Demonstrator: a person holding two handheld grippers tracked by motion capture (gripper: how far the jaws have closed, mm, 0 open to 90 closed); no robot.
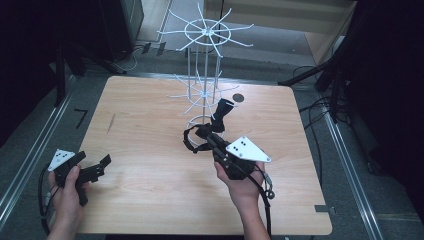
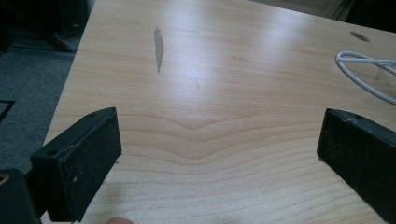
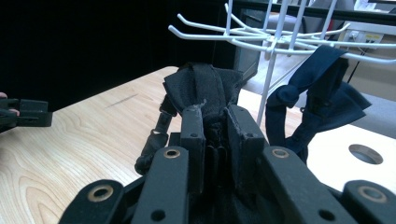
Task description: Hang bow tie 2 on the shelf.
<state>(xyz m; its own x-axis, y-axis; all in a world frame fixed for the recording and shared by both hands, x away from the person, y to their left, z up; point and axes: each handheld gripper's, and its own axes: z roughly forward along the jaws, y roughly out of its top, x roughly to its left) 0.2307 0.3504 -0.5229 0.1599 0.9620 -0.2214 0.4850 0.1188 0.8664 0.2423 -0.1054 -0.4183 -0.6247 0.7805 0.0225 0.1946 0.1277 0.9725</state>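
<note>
With the right gripper (image 3: pixel 215 122) squeezed tight on the black cloth strap (image 3: pixel 201 86), lift it slowly up to a hook of the white wire rack (image 1: pixel 204 35), while the left gripper (image 2: pixel 219 154), wide open and empty, waits aside.

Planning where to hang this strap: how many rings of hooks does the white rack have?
2. The upper ring sits at the rack's top; the lower ring is partway down the pole, above the round base. No others seen.
</note>
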